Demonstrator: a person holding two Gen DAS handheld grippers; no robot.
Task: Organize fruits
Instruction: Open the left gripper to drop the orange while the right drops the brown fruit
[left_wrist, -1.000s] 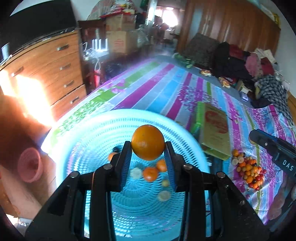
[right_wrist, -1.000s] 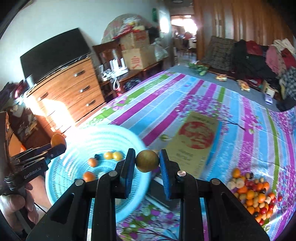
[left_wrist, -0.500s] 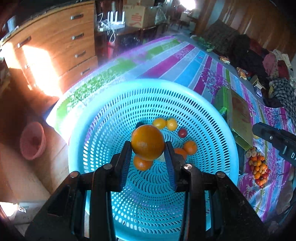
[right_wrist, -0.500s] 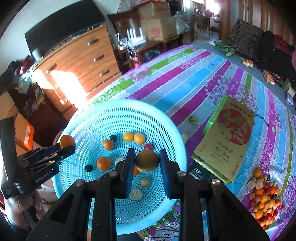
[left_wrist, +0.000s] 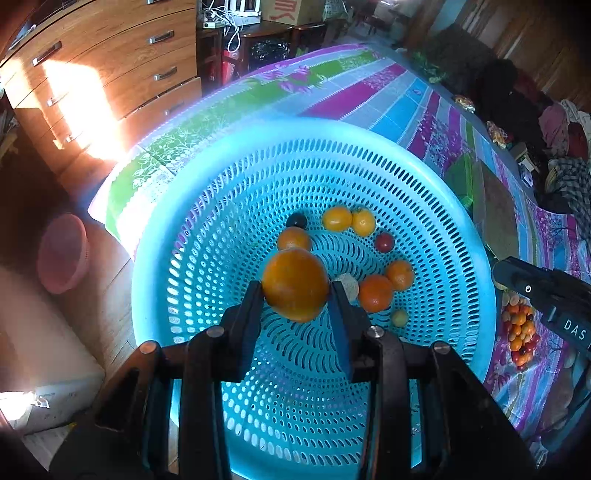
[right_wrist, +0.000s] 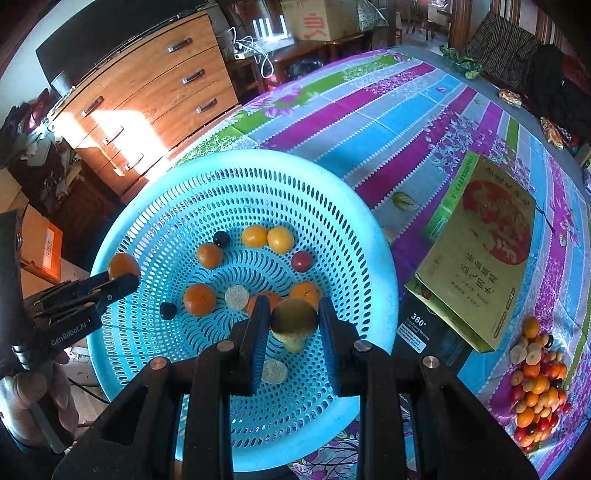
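Note:
My left gripper is shut on an orange and hangs over the blue perforated basket. In the right wrist view that same gripper shows at the basket's left rim with the orange in its tips. My right gripper is shut on a brownish-green round fruit above the basket, near its right side. Several small oranges, yellow, red and dark fruits lie on the basket floor. A pile of loose fruit lies on the cloth at the right.
A flat yellow-green box lies on the striped tablecloth right of the basket, a black box beside it. A wooden chest of drawers stands beyond the table's left edge. A pink bowl sits on the floor.
Both grippers have come down and tilted over the basket with their fruits still held. The basket now fills more of each view.

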